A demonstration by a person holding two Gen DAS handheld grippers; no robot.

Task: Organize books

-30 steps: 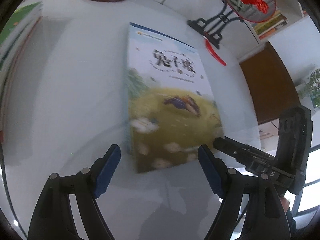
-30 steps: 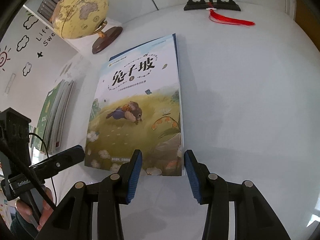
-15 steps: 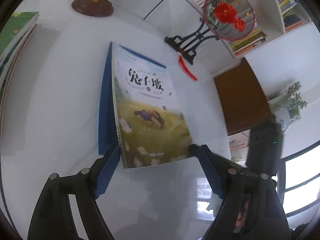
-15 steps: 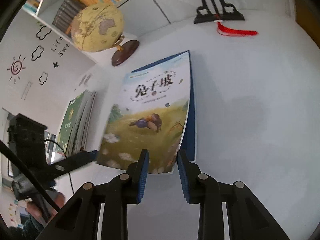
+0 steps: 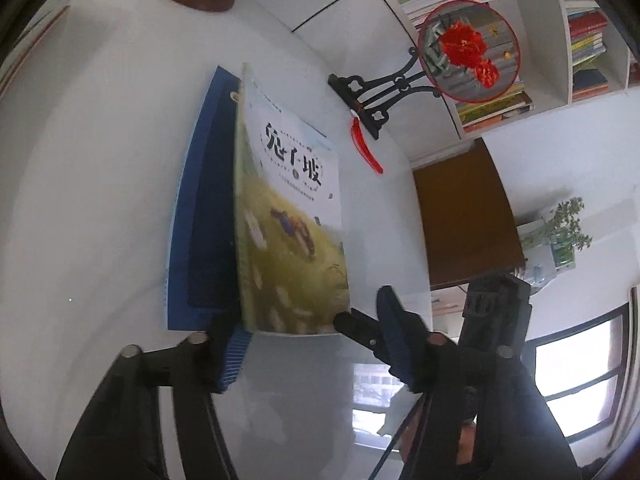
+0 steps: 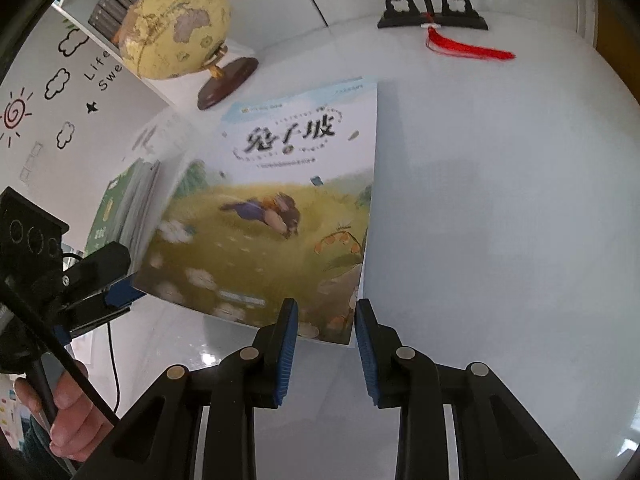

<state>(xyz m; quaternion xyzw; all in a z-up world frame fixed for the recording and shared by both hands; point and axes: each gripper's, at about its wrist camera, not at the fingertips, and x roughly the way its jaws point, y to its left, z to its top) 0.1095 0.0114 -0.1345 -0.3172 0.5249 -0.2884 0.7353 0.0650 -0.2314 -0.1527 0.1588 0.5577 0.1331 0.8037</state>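
Pick-up step, mid-lift: top book (image 6: 276, 216) is tipped up off the blue book (image 5: 200, 216) under it, near edge at both sets of jaws. Right gripper (image 6: 326, 344) jaws narrow, clamped on the book's near right corner — the corner sits between the pads. Left gripper (image 5: 310, 344) jaws half wide and closing; the book's near edge lies between them, left pad at the lower-left corner, right pad apart from it, so no grip there yet. Green book pile (image 6: 124, 208) lies beyond the left jaws on the white table (image 6: 500, 220). Next move likely needs the left pads to finish closing on the edge, then both hands carry the book level toward the pile or shelf (image 5: 472, 8) without letting the cover flop.
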